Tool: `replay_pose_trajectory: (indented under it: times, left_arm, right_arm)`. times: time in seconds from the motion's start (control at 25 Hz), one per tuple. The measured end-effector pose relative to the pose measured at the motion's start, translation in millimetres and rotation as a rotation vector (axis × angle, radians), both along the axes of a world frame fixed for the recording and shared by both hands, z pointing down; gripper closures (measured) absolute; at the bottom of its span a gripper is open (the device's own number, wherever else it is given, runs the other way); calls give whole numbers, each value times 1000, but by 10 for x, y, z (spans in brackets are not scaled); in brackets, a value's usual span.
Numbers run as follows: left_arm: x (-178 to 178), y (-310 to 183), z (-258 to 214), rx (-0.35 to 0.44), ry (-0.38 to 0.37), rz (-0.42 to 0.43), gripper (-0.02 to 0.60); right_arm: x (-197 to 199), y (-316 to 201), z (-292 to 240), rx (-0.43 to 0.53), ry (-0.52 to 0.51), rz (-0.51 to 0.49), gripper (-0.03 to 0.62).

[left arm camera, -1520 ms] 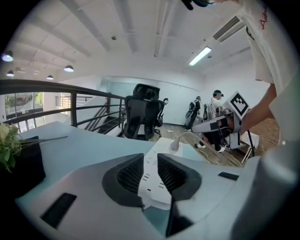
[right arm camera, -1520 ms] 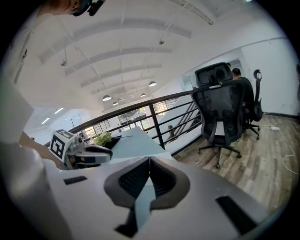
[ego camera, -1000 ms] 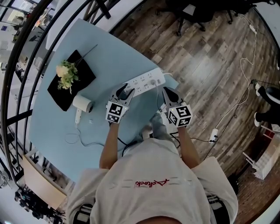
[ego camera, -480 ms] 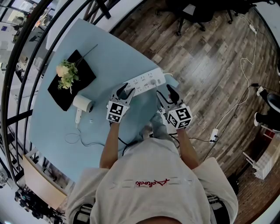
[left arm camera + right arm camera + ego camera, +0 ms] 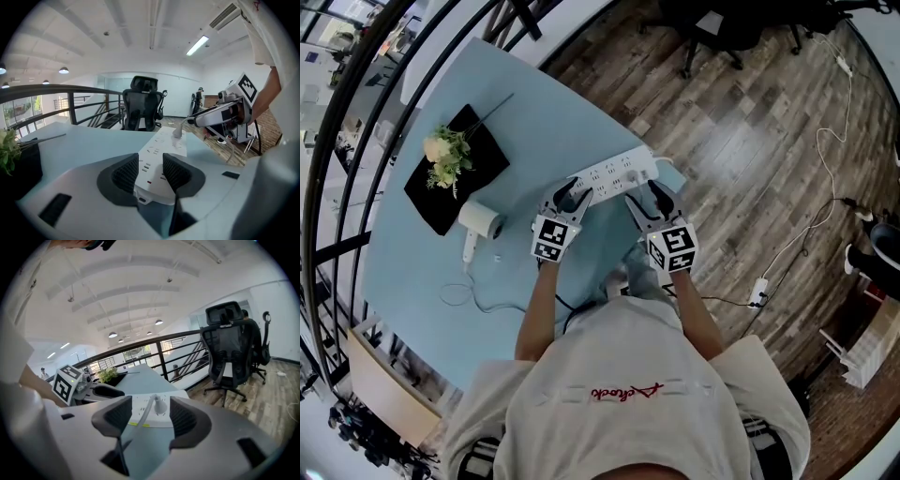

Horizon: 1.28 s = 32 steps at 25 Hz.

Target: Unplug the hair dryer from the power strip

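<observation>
The white power strip point(image 5: 614, 174) lies on the pale blue table point(image 5: 525, 122). My left gripper point(image 5: 571, 198) is shut on its near end, with the strip point(image 5: 161, 149) held between the pads point(image 5: 125, 174). A white plug point(image 5: 161, 406) stands in the strip's far end, and its cord point(image 5: 142, 417) runs back toward me. My right gripper point(image 5: 147, 416) points at that plug and its jaws are opening; the plug sits ahead between them, untouched. In the head view the right gripper point(image 5: 648, 198) is just short of the strip. The white hair dryer point(image 5: 478, 223) lies at the left.
A black tray point(image 5: 420, 202) with a flower bunch point(image 5: 443, 159) sits at the table's far left. The dryer's cord point(image 5: 459, 298) loops near the front edge. A black office chair point(image 5: 143, 108) stands beyond the table on wood flooring. Cables point(image 5: 811, 187) trail over the floor at the right.
My right gripper has moved left from the table's edge toward the strip's plug end, and its jaws have gone from shut to wide apart. The left gripper has stayed put.
</observation>
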<state>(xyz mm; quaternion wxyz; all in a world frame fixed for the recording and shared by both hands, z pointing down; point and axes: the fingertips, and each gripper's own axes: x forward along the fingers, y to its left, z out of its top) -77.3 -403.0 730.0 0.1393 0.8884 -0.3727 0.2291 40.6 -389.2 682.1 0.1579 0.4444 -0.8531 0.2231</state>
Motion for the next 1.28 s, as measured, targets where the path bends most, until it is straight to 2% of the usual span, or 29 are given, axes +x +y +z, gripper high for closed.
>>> replay_pose_trajectory:
  times: [0.68,0.84,0.92,1.04,1.28]
  left_arm:
    - [-3,4,1,2,10,2,431]
    - [-5,4,-3,3,9,3,431]
    - [-6,11,-1,4,4,4,431]
    - [0,15,5,6,-15,3,431]
    - [-10,35,52,-9,-41,6,431]
  right_arm:
    - [-124,-278,432,-65,187,10,352]
    - [-90,-297,461,-43,249,16,402]
    - [-101,-293,466,-42,266,11,405]
    - [-97,-290,484,-67,279,11,465]
    - [-95,-307,468,-112,257,5,468]
